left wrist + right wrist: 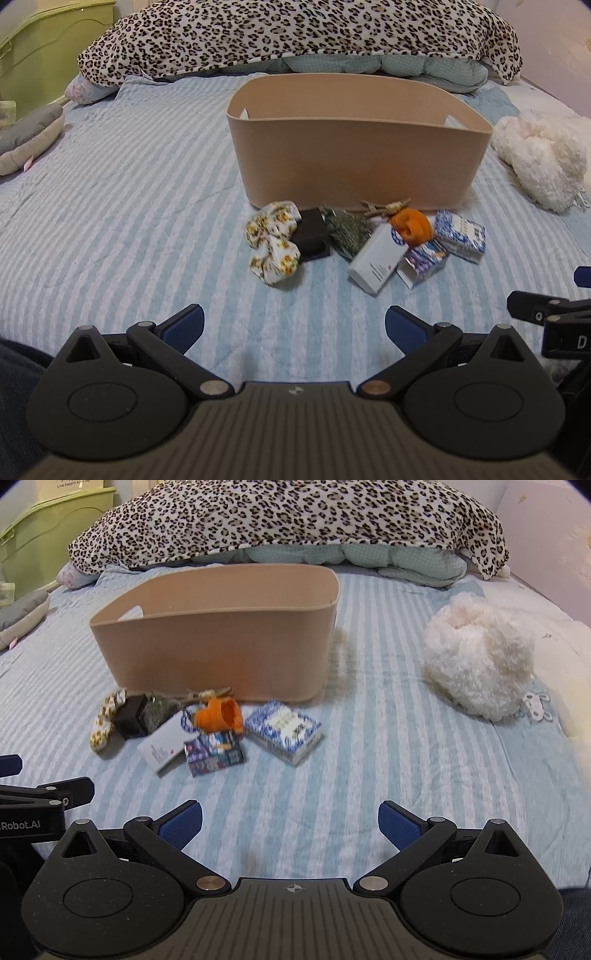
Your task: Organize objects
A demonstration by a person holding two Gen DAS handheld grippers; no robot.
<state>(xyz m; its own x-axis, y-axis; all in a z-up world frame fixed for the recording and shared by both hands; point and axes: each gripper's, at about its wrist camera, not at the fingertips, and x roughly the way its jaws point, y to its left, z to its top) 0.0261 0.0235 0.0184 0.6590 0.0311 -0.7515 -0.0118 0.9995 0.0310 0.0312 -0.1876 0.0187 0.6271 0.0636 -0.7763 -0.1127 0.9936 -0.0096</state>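
Observation:
A tan bin (354, 162) (218, 642) stands on the striped bed. In front of it lie a floral scrunchie (273, 240) (105, 720), a black block (312, 236) (131, 716), a green pouch (347, 230) (159, 709), a white box (376, 258) (162, 751), an orange object (412, 225) (219, 714), a small purple box (424, 260) (214, 755) and a blue patterned box (460, 234) (284, 731). My left gripper (294, 326) is open and empty, short of the pile. My right gripper (290, 821) is open and empty, nearer than the blue box.
A leopard-print pillow (295, 37) (288, 520) lies behind the bin. A white fluffy plush (543, 162) (480, 661) sits to the right. A grey cushion (29, 136) lies at the left edge, with a green container (44, 44) beyond.

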